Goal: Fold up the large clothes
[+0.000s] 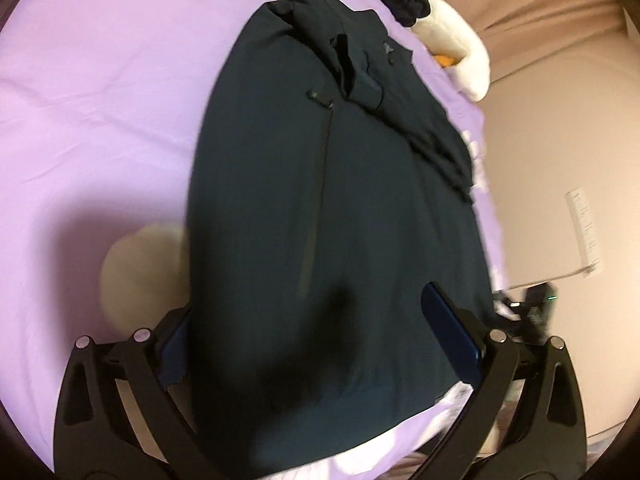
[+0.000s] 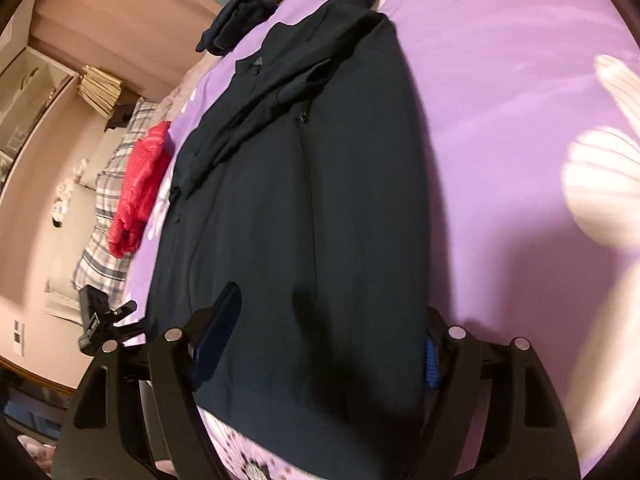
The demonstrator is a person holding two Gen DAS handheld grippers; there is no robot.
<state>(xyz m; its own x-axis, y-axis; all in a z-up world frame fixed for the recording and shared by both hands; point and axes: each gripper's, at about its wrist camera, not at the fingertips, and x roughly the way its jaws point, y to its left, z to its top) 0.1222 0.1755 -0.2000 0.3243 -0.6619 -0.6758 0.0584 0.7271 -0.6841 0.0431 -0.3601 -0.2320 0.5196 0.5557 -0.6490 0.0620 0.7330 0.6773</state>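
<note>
We have one purple bed (image 1: 100,100) ahead of both sets of fingers, and one dark jacket (image 1: 320,200) lying flat between them, a sleeve already folded across. Our left gripper (image 1: 316,344) and right gripper (image 2: 320,344) stand wide apart, holding nothing. We judge the hem fold comes next: closing on the near edge. One red garment (image 2: 140,184) lies beyond.

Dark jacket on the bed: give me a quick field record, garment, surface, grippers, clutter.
garment: dark jacket, laid flat, one sleeve folded across its chest
surface: purple floral bedsheet
left hand-held gripper: open, jaws straddling the hem end
right hand-held gripper: open, jaws straddling the hem end
clutter: red garment on plaid pillow; dark bundle beyond the collar
</note>
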